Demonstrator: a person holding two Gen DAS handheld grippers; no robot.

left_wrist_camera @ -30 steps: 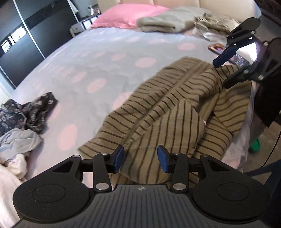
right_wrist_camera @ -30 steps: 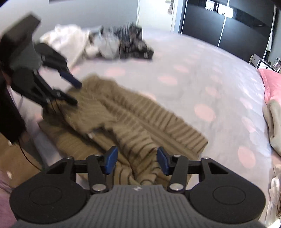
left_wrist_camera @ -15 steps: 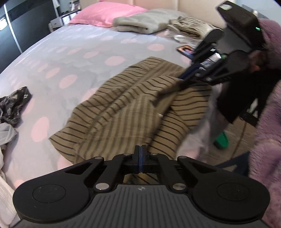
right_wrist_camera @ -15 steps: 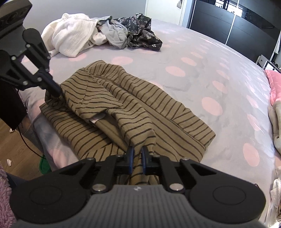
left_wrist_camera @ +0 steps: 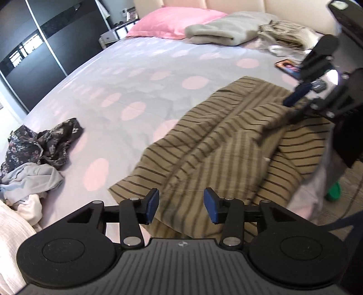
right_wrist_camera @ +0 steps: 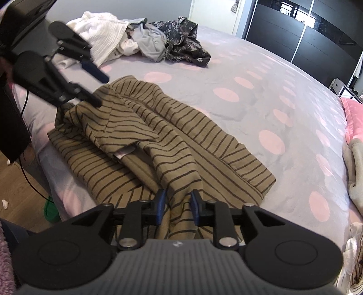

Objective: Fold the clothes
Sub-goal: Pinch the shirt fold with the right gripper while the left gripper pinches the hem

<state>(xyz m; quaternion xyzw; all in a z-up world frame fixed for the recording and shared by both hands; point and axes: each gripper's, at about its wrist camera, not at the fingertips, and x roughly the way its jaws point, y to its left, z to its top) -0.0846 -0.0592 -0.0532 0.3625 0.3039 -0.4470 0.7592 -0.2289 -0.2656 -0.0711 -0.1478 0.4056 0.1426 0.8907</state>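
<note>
A brown shirt with dark stripes (left_wrist_camera: 215, 145) lies rumpled near the edge of the bed (left_wrist_camera: 136, 74). My left gripper (left_wrist_camera: 181, 205) hangs over the shirt's near hem. Its jaws are opening, and cloth lies below the pads without being pressed. From the right wrist view the left gripper (right_wrist_camera: 97, 87) stands apart over the far corner of the shirt (right_wrist_camera: 158, 127). My right gripper (right_wrist_camera: 178, 207) is opening too, with a raised fold of the shirt still standing between its pads. It shows as the right gripper (left_wrist_camera: 292, 105) at the shirt's far side.
A pile of loose clothes (left_wrist_camera: 34, 158) lies at the bed's left. A pink pillow (left_wrist_camera: 177, 20), a folded grey garment (left_wrist_camera: 217, 31) and a phone (left_wrist_camera: 287, 67) sit toward the headboard. A dark wardrobe (left_wrist_camera: 34, 56) stands beyond. Wooden floor (right_wrist_camera: 13, 181) borders the bed.
Both grippers were open a second ago, shut on the shirt half a second ago, and have now spread again. The left stands wide; the right has parted less.
</note>
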